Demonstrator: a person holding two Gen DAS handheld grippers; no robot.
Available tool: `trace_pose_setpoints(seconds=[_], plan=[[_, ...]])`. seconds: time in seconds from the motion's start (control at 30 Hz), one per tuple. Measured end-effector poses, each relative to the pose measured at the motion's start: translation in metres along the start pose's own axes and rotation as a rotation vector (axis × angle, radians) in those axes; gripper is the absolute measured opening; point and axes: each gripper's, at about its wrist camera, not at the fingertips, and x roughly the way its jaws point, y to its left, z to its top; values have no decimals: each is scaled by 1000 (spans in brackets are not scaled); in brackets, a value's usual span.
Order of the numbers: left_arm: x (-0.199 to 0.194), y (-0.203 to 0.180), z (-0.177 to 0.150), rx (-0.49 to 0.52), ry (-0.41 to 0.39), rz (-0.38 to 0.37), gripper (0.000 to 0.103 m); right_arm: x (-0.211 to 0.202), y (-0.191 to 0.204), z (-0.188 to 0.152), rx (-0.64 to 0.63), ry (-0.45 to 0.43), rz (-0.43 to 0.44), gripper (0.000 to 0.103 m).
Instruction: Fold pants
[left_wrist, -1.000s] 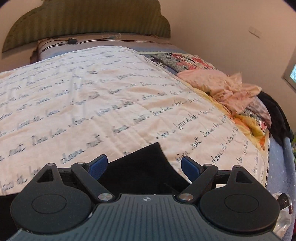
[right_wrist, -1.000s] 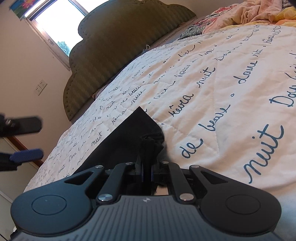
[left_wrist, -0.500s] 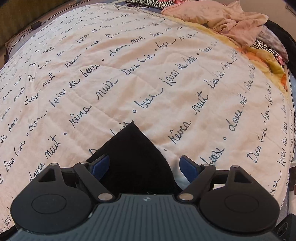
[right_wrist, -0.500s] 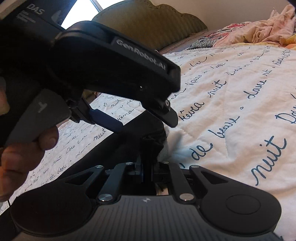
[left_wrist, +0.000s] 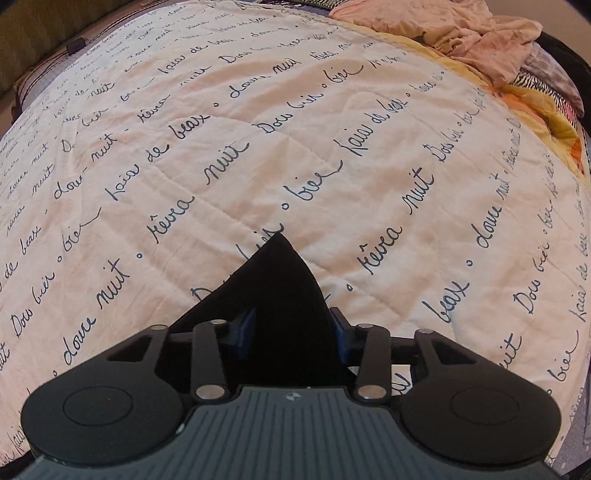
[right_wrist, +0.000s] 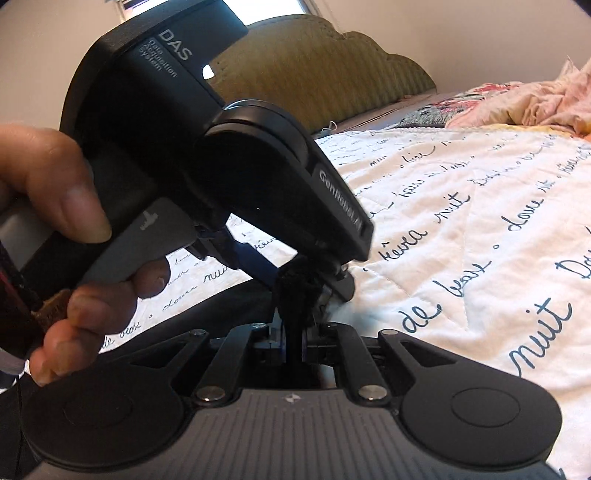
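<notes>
Best done by pinching both layers squarely: left tongs (left_wrist: 291, 328) closing around the black pants (left_wrist: 280, 280) corner at lower centre on the quilt (left_wrist: 332, 147), right tongs (right_wrist: 293, 341) clamped on bunched fabric just beside.

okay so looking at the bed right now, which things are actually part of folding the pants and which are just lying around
Part of the job:
- black pants
- left tongs, closing around a pants corner
- right tongs, shut on the pants

Just lying about:
- pink crumpled clothes
- colourful bedding at the far edge
- script-printed quilt, only the work surface
</notes>
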Motion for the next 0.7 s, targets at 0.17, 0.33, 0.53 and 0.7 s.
trace_pose_setpoints(seconds=[0.17,0.33,0.53,0.7], plan=[[-11,26,-9,-133,-25,-53,24,-6,6,-3,-28,-2,2,9],[-26,60,-32,-282,-78,-110,15,-17,10,-10,-74,-39,43,10],[-61,123,-88,-465,-193,-115,13,-35,-1,-15,-24,-92,197,49],[-94,201,-173,-694,-251,-90,10,-36,-15,-15,62,-48,276,75]])
